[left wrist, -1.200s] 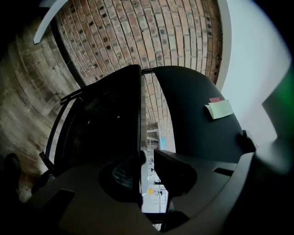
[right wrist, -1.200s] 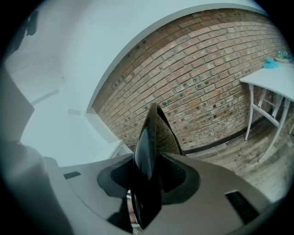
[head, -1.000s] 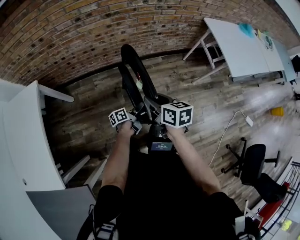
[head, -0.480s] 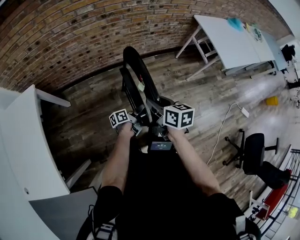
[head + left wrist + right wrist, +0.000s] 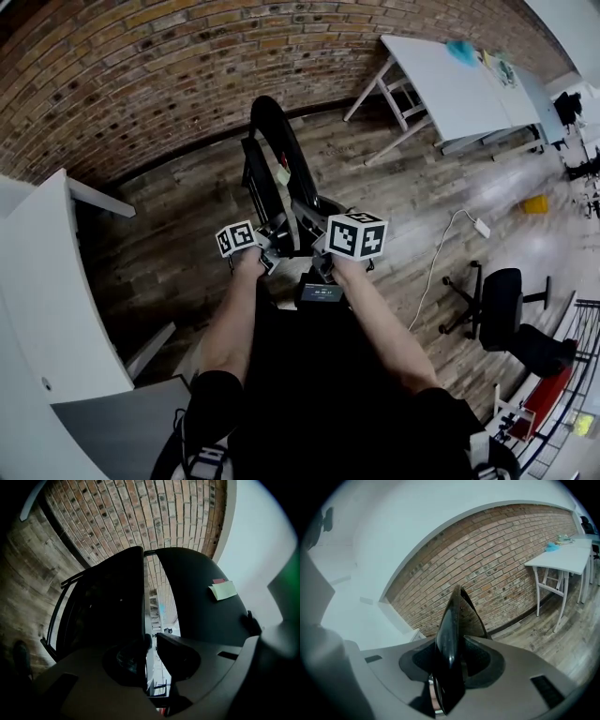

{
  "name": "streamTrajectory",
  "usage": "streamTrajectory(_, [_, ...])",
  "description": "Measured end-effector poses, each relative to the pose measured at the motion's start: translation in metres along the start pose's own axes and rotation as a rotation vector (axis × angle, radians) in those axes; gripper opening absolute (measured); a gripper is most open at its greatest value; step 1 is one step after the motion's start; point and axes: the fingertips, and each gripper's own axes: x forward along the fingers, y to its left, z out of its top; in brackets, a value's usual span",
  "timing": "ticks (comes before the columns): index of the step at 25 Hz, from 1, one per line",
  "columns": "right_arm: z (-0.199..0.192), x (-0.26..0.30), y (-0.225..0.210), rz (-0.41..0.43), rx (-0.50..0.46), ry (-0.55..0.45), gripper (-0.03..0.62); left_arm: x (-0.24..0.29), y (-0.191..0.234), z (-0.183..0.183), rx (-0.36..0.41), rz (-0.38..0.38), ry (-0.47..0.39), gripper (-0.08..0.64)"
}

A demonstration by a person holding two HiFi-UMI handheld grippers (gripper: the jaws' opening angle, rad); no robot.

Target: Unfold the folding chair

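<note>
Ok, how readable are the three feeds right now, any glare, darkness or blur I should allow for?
Head view: fisheye bows the brick wall; glare whitens the floor at right; the folding chair reads black. Left gripper view: chair nearly silhouetted, detail lost. Right gripper view: chair edge close up is soft, bricks sharp but curved.

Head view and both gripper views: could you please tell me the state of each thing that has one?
folding chair: standing upright, nearly folded, its two panels only narrowly apart.
left gripper: closed on the folding chair's seat edge.
right gripper: closed on the folding chair's glossy back edge.
office chair: upright, unoccupied.
</note>
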Motion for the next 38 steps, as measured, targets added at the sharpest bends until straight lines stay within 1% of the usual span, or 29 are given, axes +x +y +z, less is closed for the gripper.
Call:
streamTrajectory(4, [0.001, -0.002, -0.002, 0.017, 0.013, 0.005, 0.144, -0.001, 0.0, -0.002, 0.025, 0.001, -0.032, 0.092])
streamTrajectory(8, [0.003, -0.002, -0.003, 0.042, 0.027, 0.002, 0.149, -0.002, 0.001, 0.002, 0.017, -0.03, -0.046, 0.073])
streamTrajectory(12, [0.004, -0.004, -0.007, 0.061, 0.042, -0.008, 0.152, -0.01, 0.004, 0.004, 0.021, -0.033, -0.055, 0.067])
streamTrajectory(14, [0.006, -0.006, -0.011, 0.067, 0.049, -0.012, 0.152, -0.012, 0.004, 0.005, 0.04, -0.024, -0.063, 0.069])
streamTrajectory(17, [0.008, -0.007, -0.015, 0.07, 0.056, -0.017, 0.152, -0.013, 0.002, 0.005, 0.101, 0.003, -0.07, 0.071])
streamTrajectory(19, [0.009, -0.008, -0.017, 0.073, 0.058, -0.019, 0.152, -0.013, 0.002, 0.005, 0.12, 0.016, -0.071, 0.078])
streamTrajectory(25, [0.01, -0.007, -0.022, 0.089, 0.065, -0.035, 0.153, -0.019, 0.008, 0.006, 0.076, 0.005, -0.084, 0.078])
streamTrajectory(29, [0.011, -0.01, -0.03, 0.099, 0.078, -0.045, 0.153, -0.025, 0.011, 0.008, 0.088, 0.011, -0.095, 0.078])
streamTrajectory(33, [0.014, -0.015, -0.042, 0.104, 0.089, -0.055, 0.152, -0.031, 0.013, 0.008, 0.123, 0.044, -0.103, 0.091])
streamTrajectory(36, [0.016, -0.02, -0.052, 0.105, 0.1, -0.061, 0.152, -0.039, 0.017, 0.009, 0.149, 0.085, -0.104, 0.104])
streamTrajectory(38, [0.017, -0.022, -0.059, 0.106, 0.108, -0.068, 0.15, -0.043, 0.02, 0.01, 0.179, 0.121, -0.1, 0.117])
